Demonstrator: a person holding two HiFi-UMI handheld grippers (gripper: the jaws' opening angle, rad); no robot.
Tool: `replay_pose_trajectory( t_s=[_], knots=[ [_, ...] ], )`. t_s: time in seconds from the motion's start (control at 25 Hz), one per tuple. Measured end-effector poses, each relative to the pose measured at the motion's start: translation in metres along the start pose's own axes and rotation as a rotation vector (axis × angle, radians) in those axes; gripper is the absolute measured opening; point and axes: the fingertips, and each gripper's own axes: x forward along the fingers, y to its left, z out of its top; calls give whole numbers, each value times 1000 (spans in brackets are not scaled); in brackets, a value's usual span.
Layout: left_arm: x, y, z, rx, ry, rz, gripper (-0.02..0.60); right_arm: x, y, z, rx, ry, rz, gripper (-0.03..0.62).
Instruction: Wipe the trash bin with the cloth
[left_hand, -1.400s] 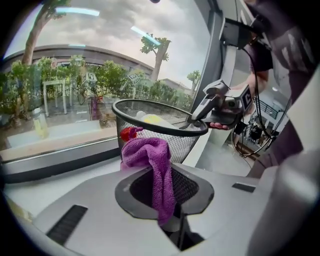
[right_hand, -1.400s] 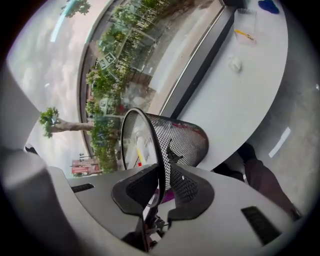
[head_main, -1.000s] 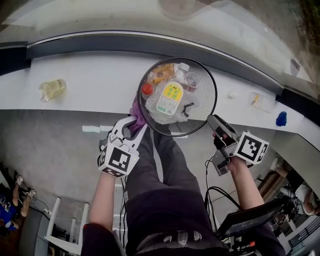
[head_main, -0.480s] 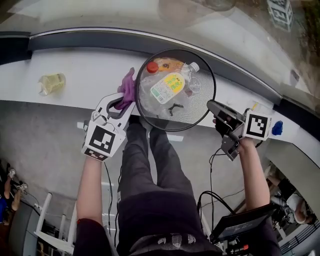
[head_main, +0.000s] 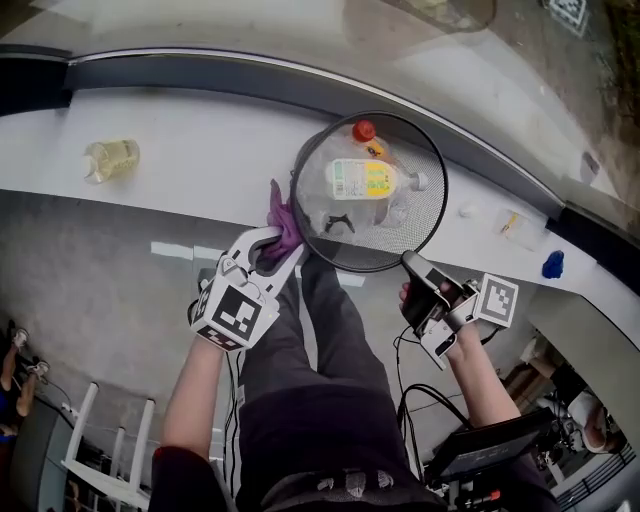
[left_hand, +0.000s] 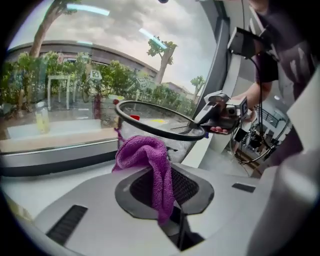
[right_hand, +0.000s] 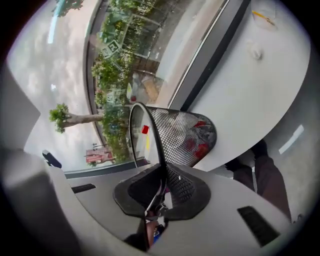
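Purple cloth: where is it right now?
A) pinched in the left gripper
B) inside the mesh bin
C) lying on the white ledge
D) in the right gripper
A: the purple cloth is clamped in the shut jaws of the left gripper, right beside the trash bin.

Seen from above: a black mesh trash bin is at the near edge of a white tabletop, with a plastic bottle and other litter inside. The left gripper holds a purple cloth against the bin's left outer wall. The right gripper has its jaws closing on the bin's rim at lower right. A small yellowish jar stands well apart, to the left.
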Motion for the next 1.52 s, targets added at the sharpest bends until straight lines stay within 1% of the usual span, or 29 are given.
replay_pose_trajectory(
  t_s=[0.16, 0.28, 0.32, 0.4, 0.44, 0.48, 0.52, 0.56, 0.64, 0.68, 0.72, 0.76, 0.84, 0.88, 0.96, 1.0, 1.04, 1.08, 1.16, 1.2, 1.28, 1.36, 1.4, 1.44, 1.52],
  knots=[
    [15, -37, -3, -20, 13, -64, 43, 0, 0, -5, 42, -50, 16, 37],
    [25, -54, -2, -40, 13, -108, 43, 3, -2, -14, 77, -38, 24, 37],
    [26, -56, -3, -36, 19, -113, 43, 5, -2, -17, 67, -32, 23, 37],
    [27, -56, -4, -35, 30, -106, 43, 5, 0, -17, 5, -24, 2, 38],
    [26, -53, -3, -41, 31, -98, 43, 2, 2, -15, -42, -19, -17, 67],
    [24, -49, -2, -50, 28, -88, 43, -3, 4, -11, -102, -13, -40, 134],
    [22, -44, -2, -55, 25, -76, 43, -9, 7, -4, -182, -7, -70, 185],
    [20, -37, -1, -56, 22, -63, 43, -16, 12, 7, -288, -7, -107, 213],
    [14, -23, -1, -53, 18, -36, 43, -24, 29, 40, -565, -36, -182, 219],
    [11, -15, 0, -50, 17, -25, 43, -23, 42, 58, -699, -60, -207, 219],
    [9, -8, 1, -46, 15, -15, 43, -18, 56, 74, -803, -80, -217, 219],
    [6, 0, 3, -43, 10, -7, 43, -10, 69, 85, -872, -92, -213, 219],
    [1, 17, 10, -35, -4, 17, 43, 12, 90, 98, -935, -86, -194, 219],
    [-1, 25, 14, -26, -6, 34, 43, 22, 93, 102, -948, -69, -205, 219],
    [-5, 37, 17, 2, 10, 57, 43, 36, 86, 110, -963, -13, -269, 218],
    [-6, 40, 16, 15, 22, 61, 43, 39, 80, 111, -959, 18, -299, 201],
    [-8, 41, 15, 20, 26, 62, 43, 40, 76, 111, -939, 39, -308, 112],
    [-9, 43, 15, 14, 20, 62, 43, 41, 75, 108, -901, 47, -291, 49],
    [-11, 49, 15, -13, -10, 78, 43, 41, 72, 104, -781, 32, -240, 41],
    [-12, 53, 16, -29, -27, 96, 43, 37, 65, 102, -688, 16, -226, 40],
    [-13, 58, 17, -67, -58, 141, 43, 28, 49, 92, -454, -15, -191, 41],
    [-10, 57, 20, -90, -71, 164, 43, 18, 35, 79, -207, -64, -136, 43],
    [-6, 53, 21, -88, -67, 160, 43, 13, 29, 75, -95, -98, -110, 52],
    [-2, 46, 23, -82, -62, 145, 43, 8, 23, 71, -10, -129, -91, 57],
    [4, 32, 23, -81, -51, 111, 43, 1, 14, 59, 78, -169, -78, 57]
  ],
)
